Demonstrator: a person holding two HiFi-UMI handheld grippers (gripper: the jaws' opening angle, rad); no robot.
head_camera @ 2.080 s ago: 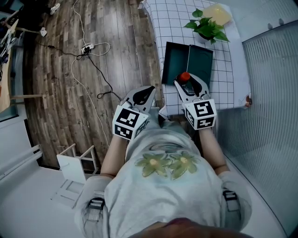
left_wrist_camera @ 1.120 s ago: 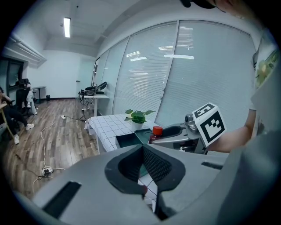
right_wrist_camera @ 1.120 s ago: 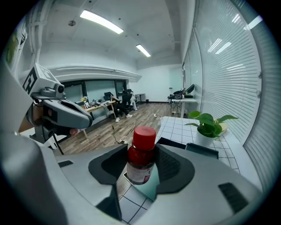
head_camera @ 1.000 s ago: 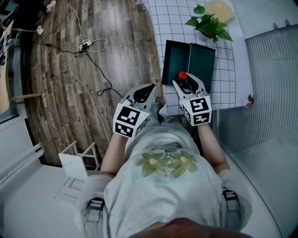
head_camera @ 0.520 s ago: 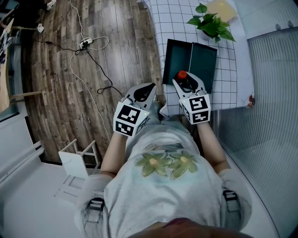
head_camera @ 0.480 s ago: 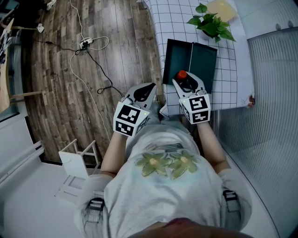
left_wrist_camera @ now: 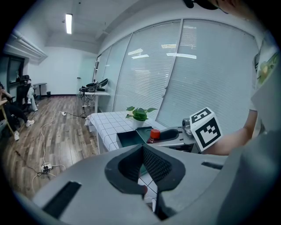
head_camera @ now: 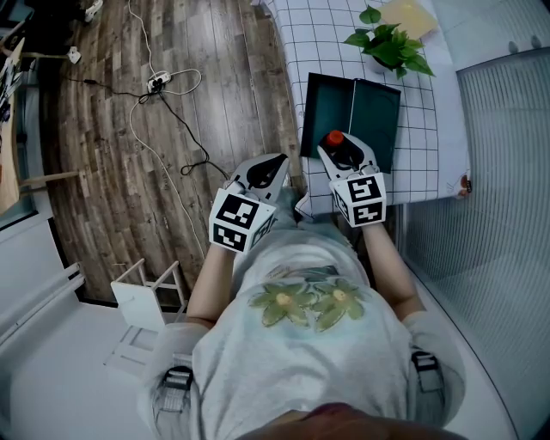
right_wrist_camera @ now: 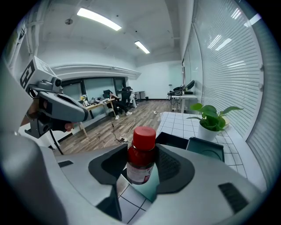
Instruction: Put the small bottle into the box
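The small bottle, dark red with a red cap and a pale label, stands upright between the jaws of my right gripper, which is shut on it. In the head view the bottle and right gripper hang over the near edge of the open dark teal box, whose lid lies beside it on the right. My left gripper is held off the table's left edge, shut with nothing in it. The left gripper view looks past its shut jaws at the bottle and box.
The box rests on a table with a white grid cloth. A potted green plant and a yellow object stand behind it. A power strip with cables lies on the wood floor, and a white stool stands at lower left.
My right gripper with the bottle has edged slightly forward and left over the box's near edge. The left gripper has stayed where it was.
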